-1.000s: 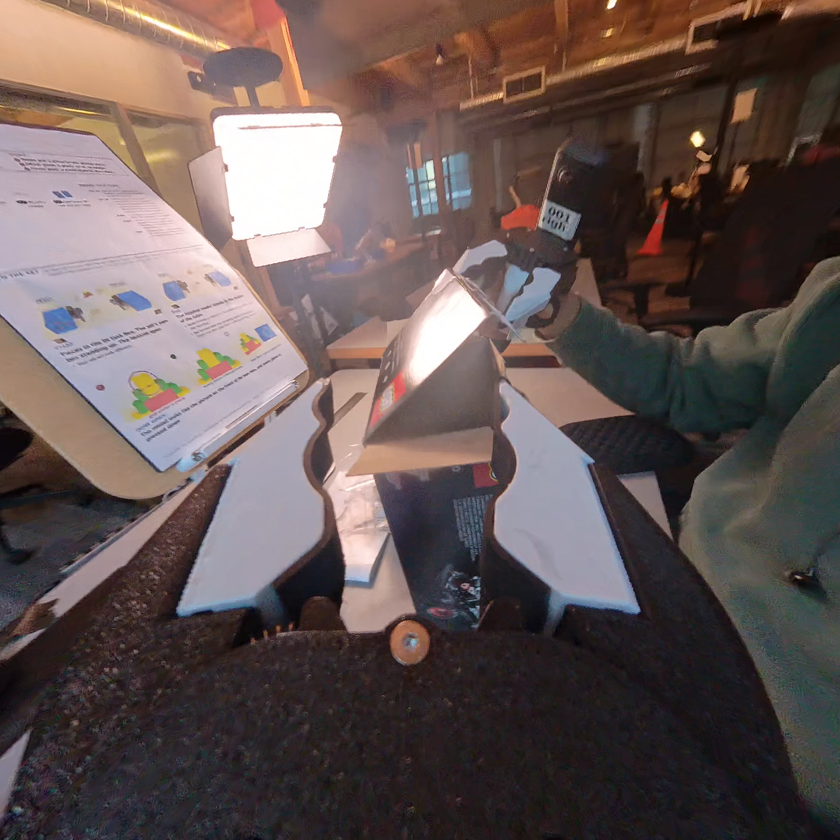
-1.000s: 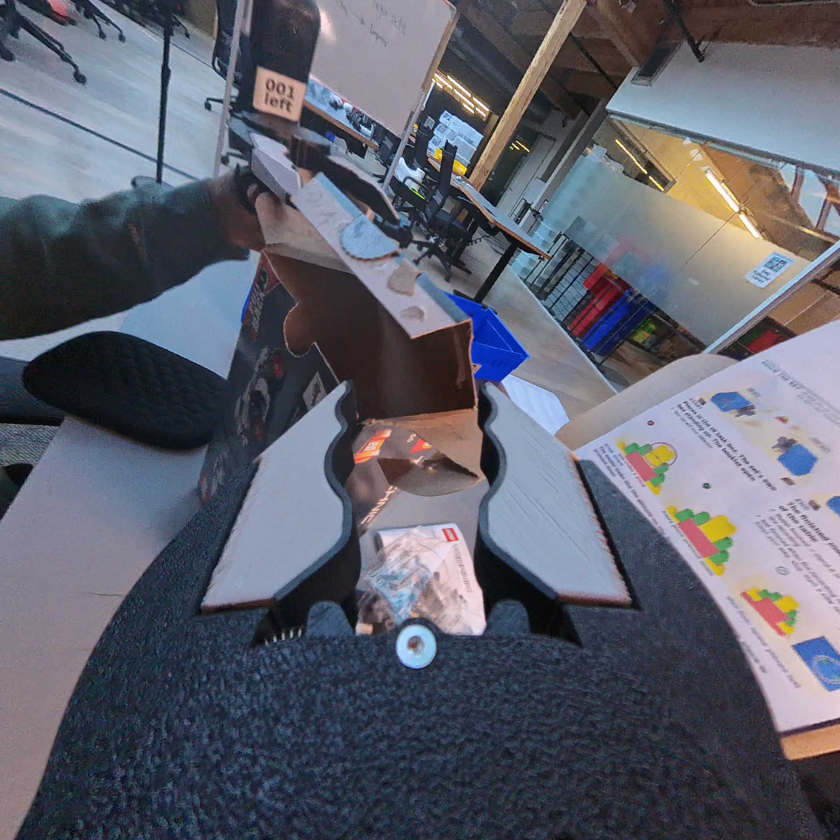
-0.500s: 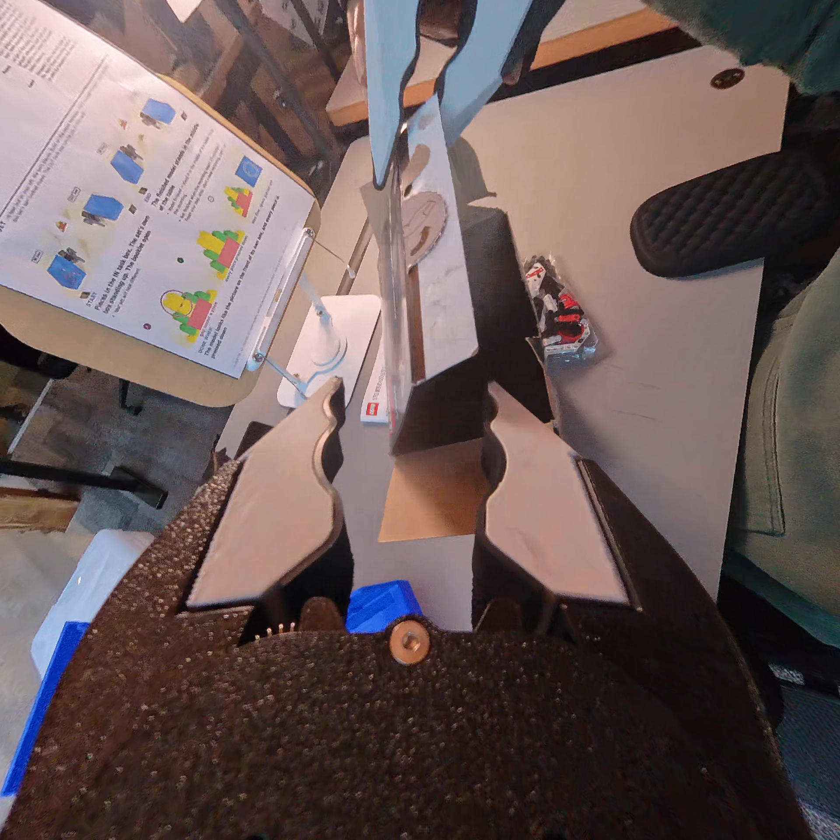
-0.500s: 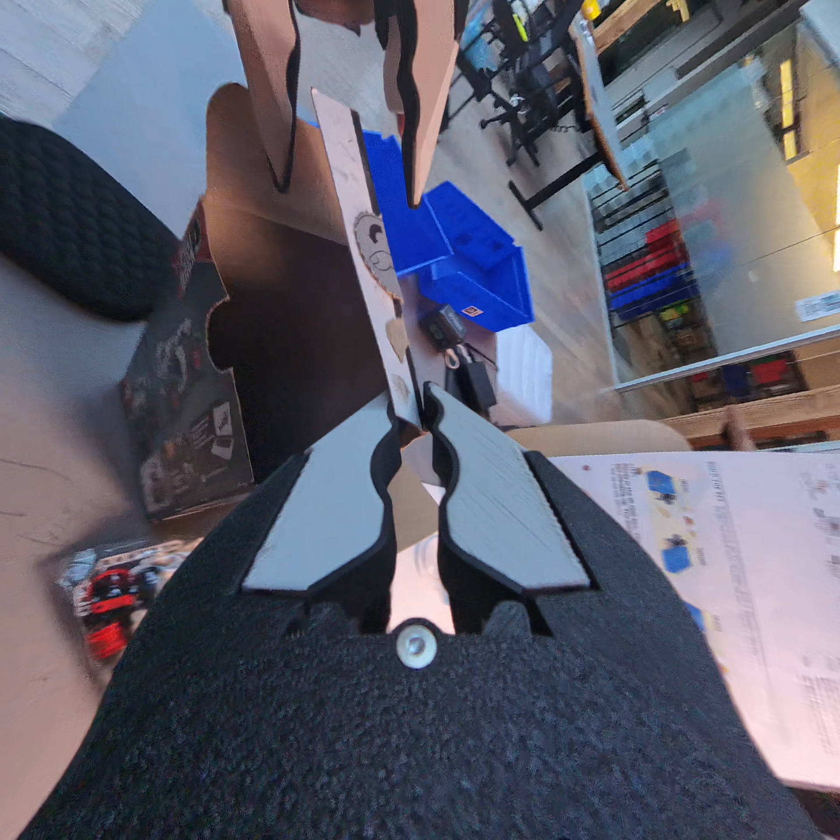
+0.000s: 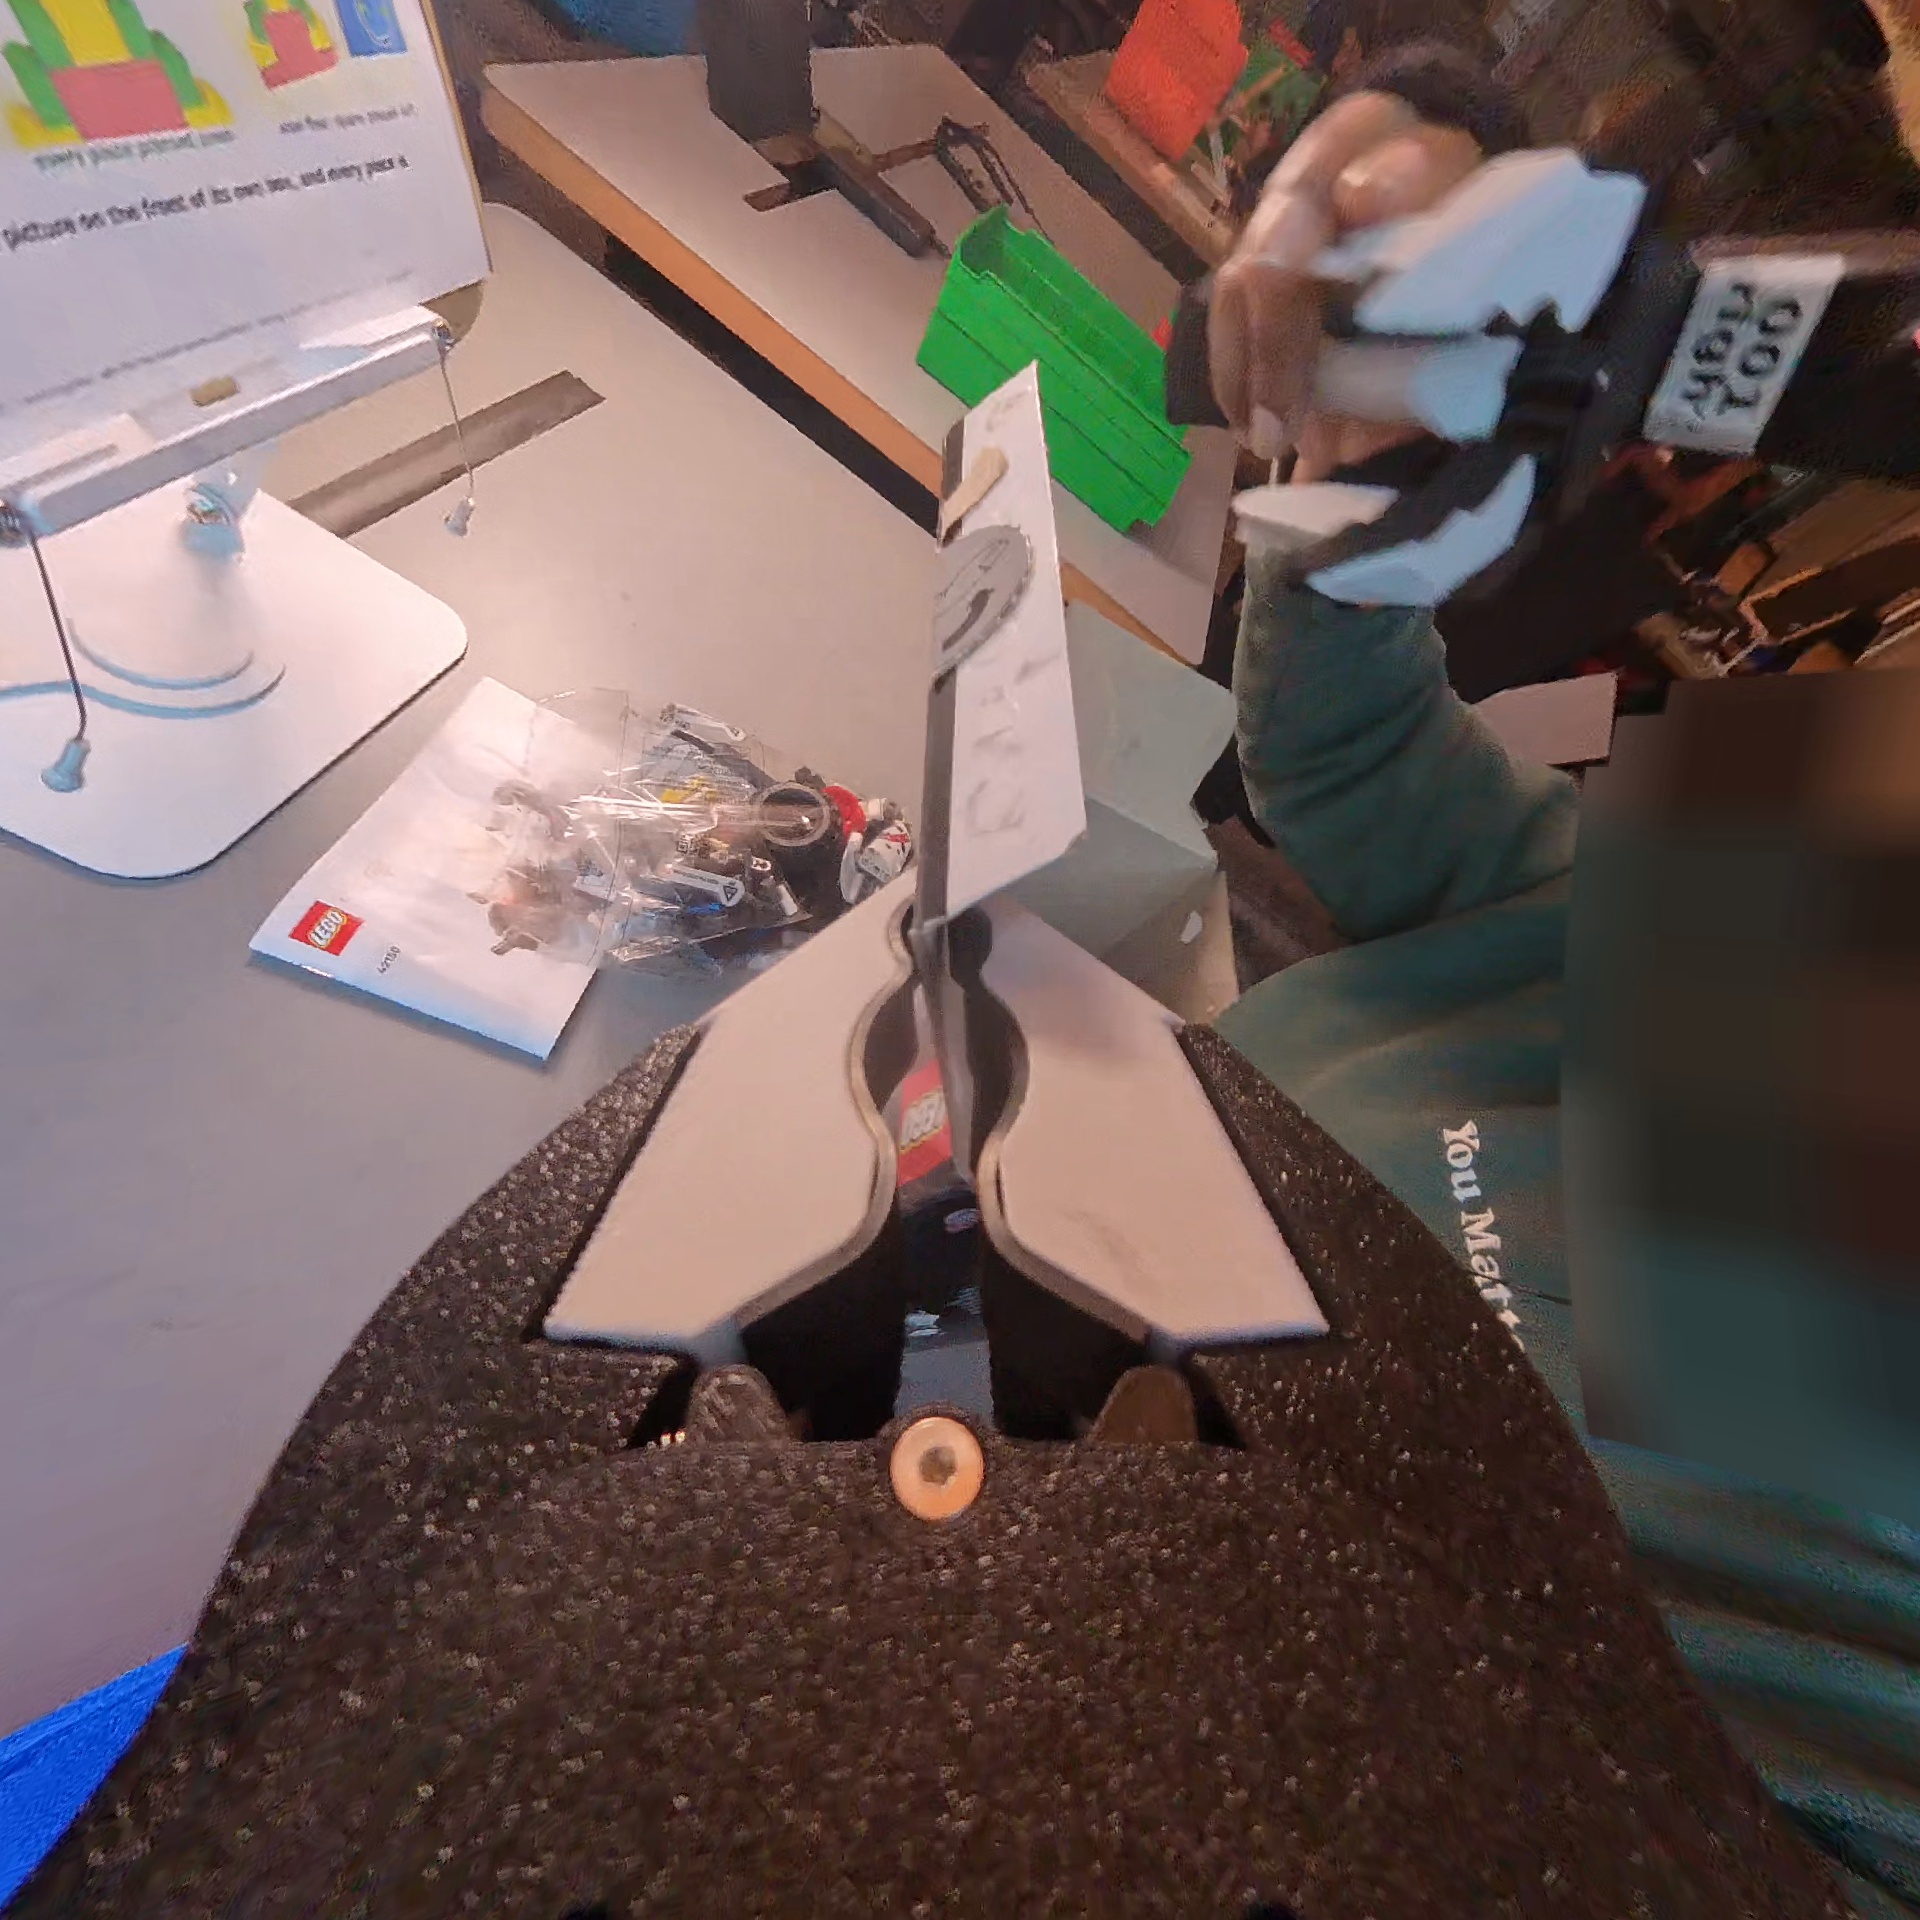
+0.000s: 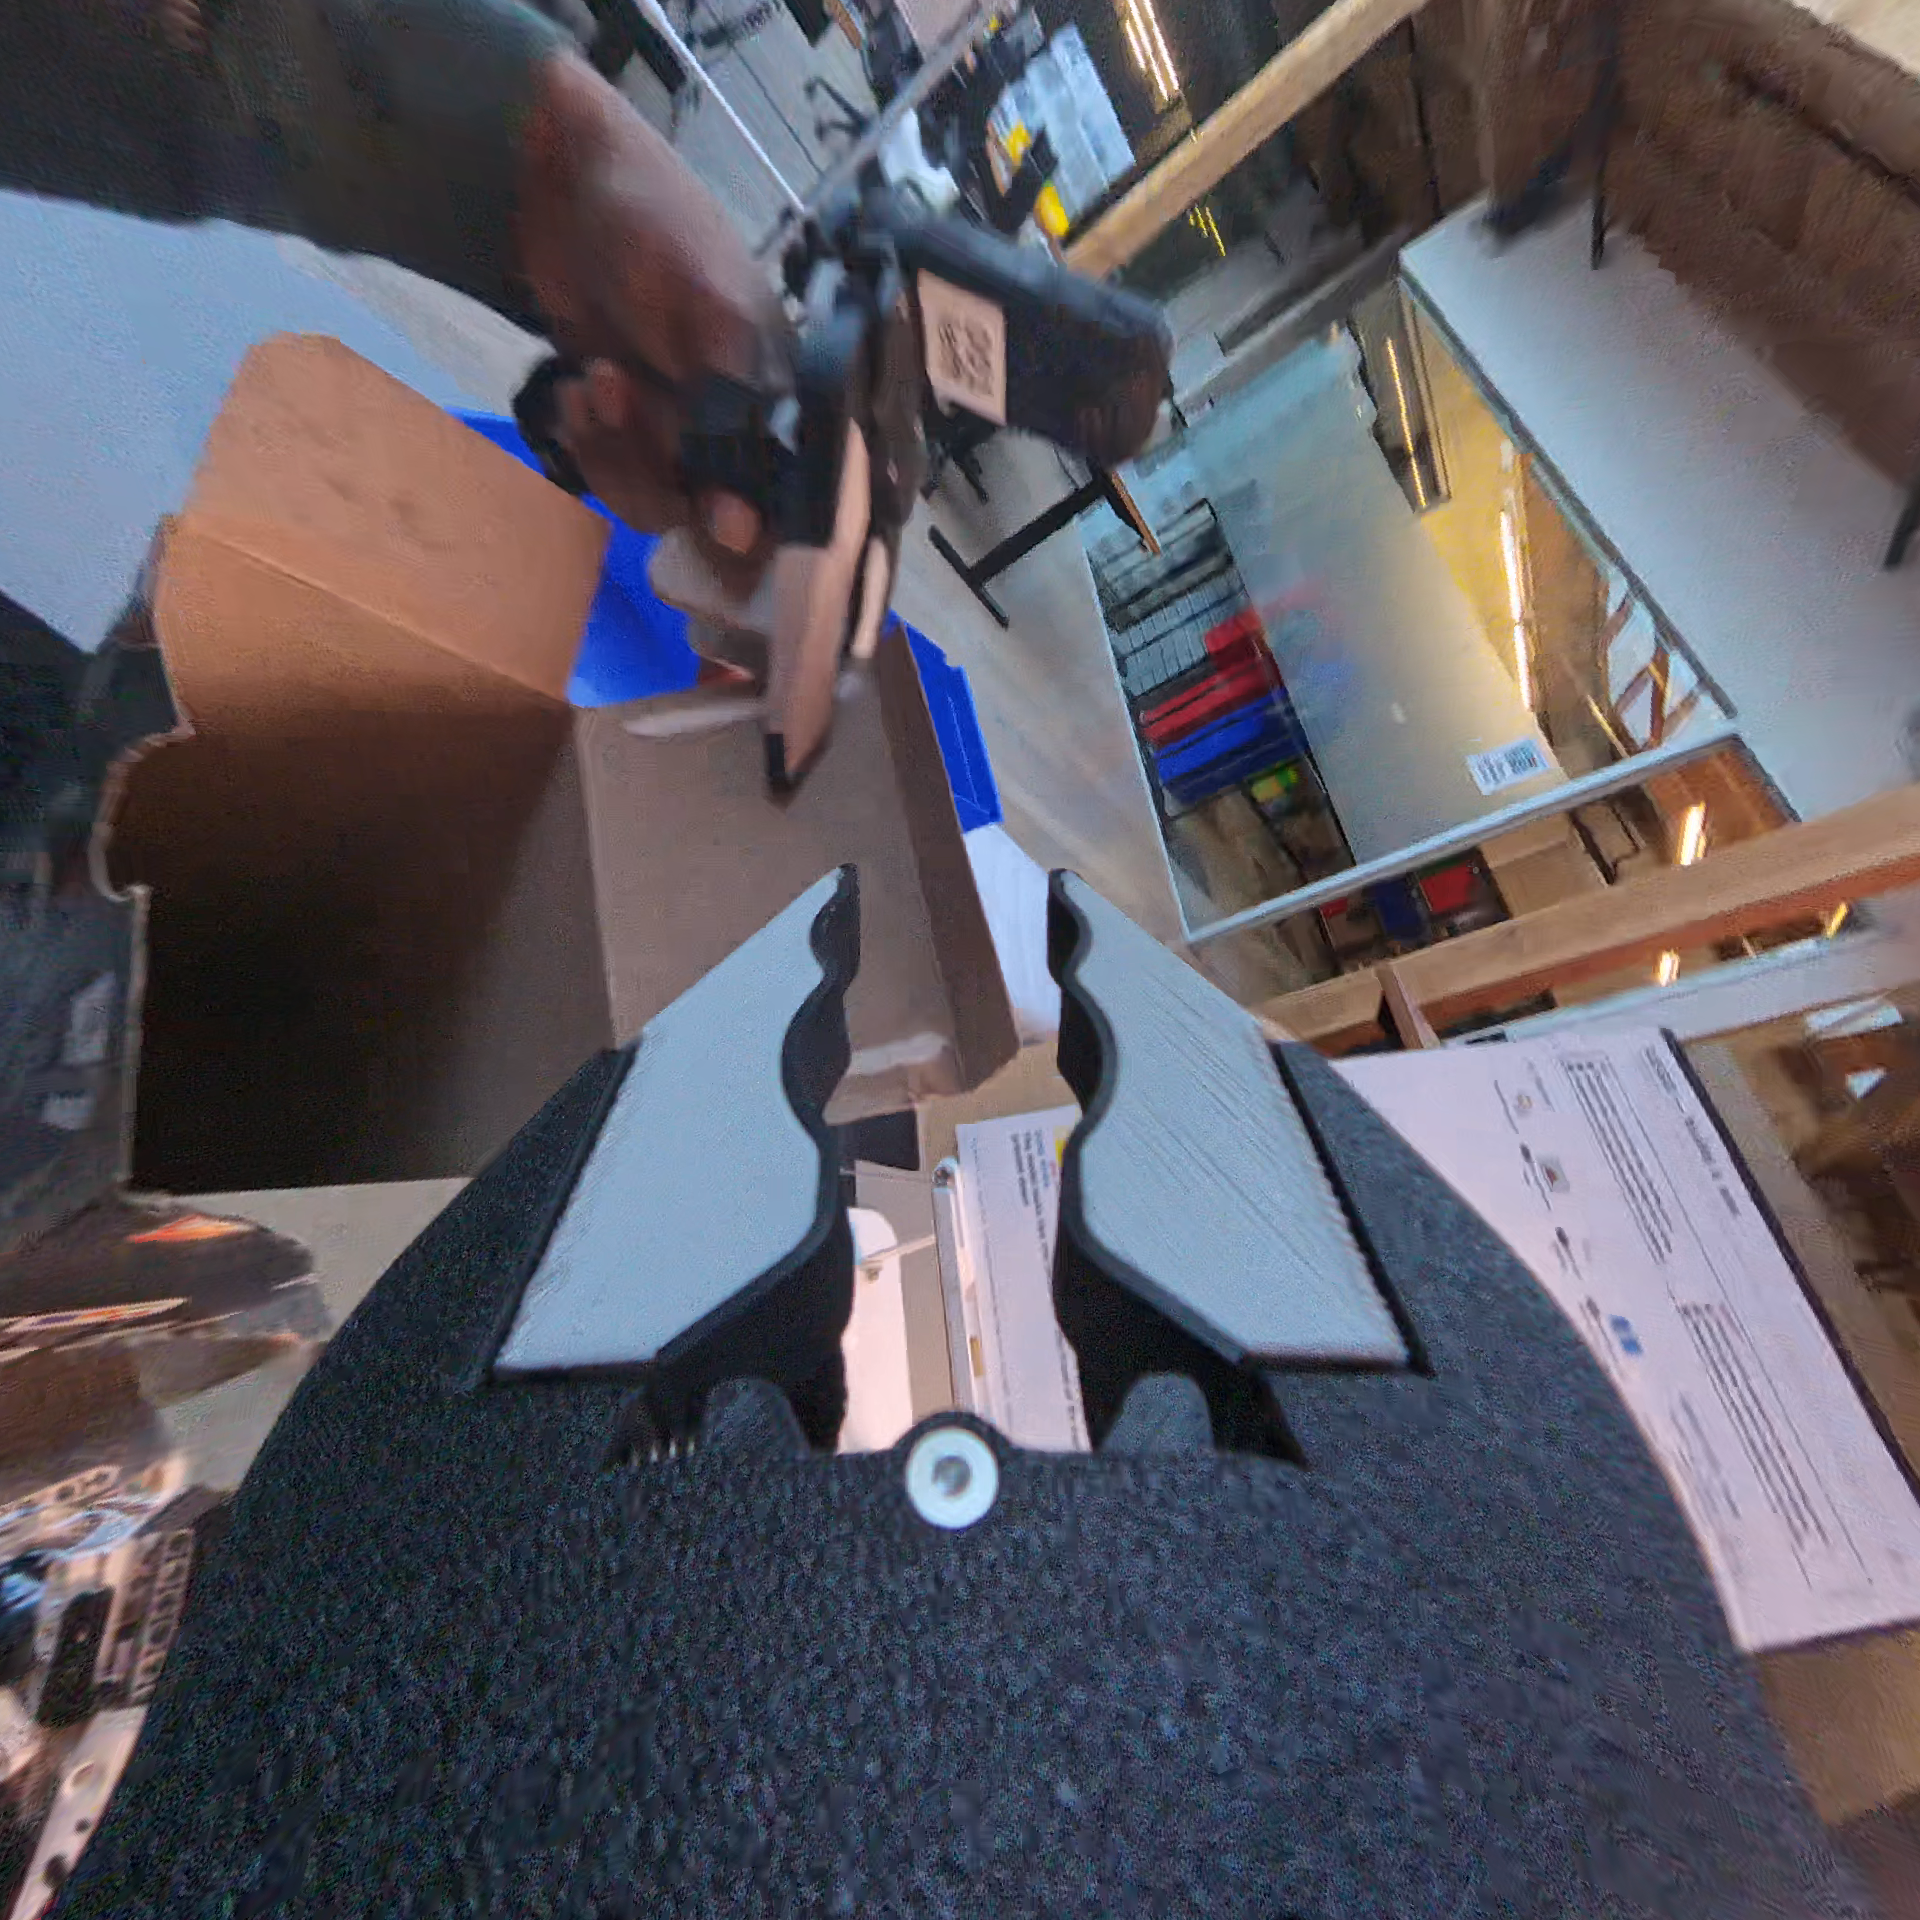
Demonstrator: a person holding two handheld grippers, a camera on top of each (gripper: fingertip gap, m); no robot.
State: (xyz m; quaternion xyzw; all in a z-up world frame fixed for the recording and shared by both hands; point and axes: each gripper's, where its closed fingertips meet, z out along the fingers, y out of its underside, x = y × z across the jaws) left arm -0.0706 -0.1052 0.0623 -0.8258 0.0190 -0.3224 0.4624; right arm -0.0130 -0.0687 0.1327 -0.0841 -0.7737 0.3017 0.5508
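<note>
Left wrist view: left gripper (image 5: 940, 940) is clamped on the box flap (image 5: 1003, 665), held upright above the table (image 5: 208, 1143); parts bag (image 5: 686, 842) lies on a booklet (image 5: 416, 894) beside the stand (image 5: 208, 665). A firm pinch near the fold likely prevents tearing.

Right wrist view: right gripper (image 6: 951, 904) is parted and empty, near the open box (image 6: 343, 831); left gripper (image 6: 800, 727) pinches its flap.
</note>
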